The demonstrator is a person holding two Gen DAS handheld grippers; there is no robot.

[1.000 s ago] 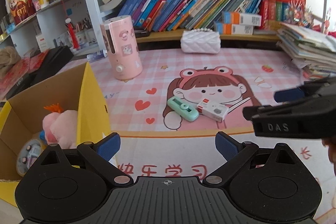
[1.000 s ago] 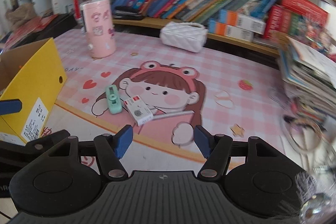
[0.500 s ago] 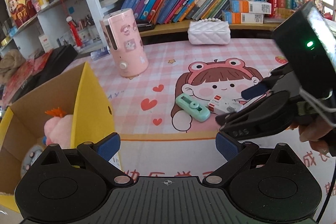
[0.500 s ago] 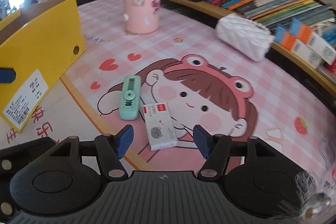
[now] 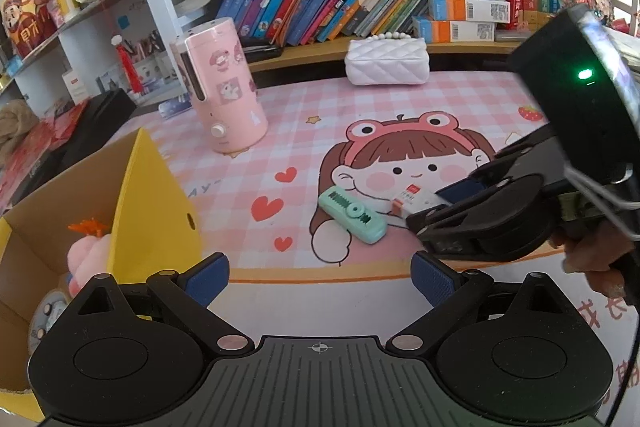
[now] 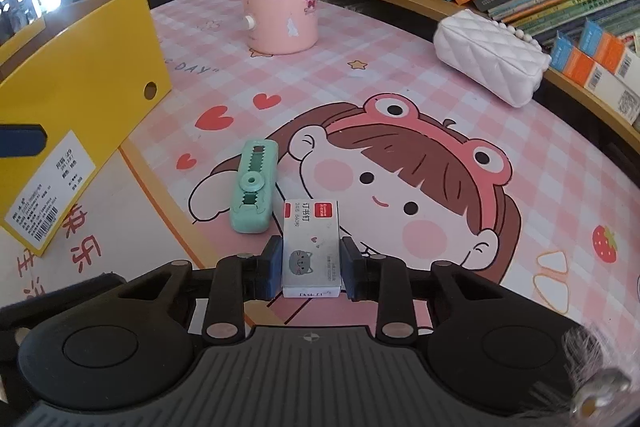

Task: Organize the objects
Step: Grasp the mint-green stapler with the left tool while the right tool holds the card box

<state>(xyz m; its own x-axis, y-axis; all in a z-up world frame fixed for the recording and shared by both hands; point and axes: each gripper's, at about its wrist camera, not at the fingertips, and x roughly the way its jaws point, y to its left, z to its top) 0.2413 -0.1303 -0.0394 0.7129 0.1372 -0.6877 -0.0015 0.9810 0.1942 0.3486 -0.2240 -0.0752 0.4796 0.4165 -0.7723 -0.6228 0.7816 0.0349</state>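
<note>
table [image 6: 400,75]: pink checked mat under everything.
yellow box [image 6: 80,75]: at my ten o'clock, open-topped.
my left tool [image 5: 320,275]: jaws spread, nothing between them.
my right tool [image 6: 311,261]: just closed, pads clamping the staple box [image 6: 310,243].
green stapler [image 6: 254,187]: at eleven o'clock, just beside the staple box.

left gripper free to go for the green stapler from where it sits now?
Probably yes. The left gripper is open and empty, and bare mat lies between it and the green stapler. The right gripper, shut on the white box, crowds the stapler's right end.
</note>
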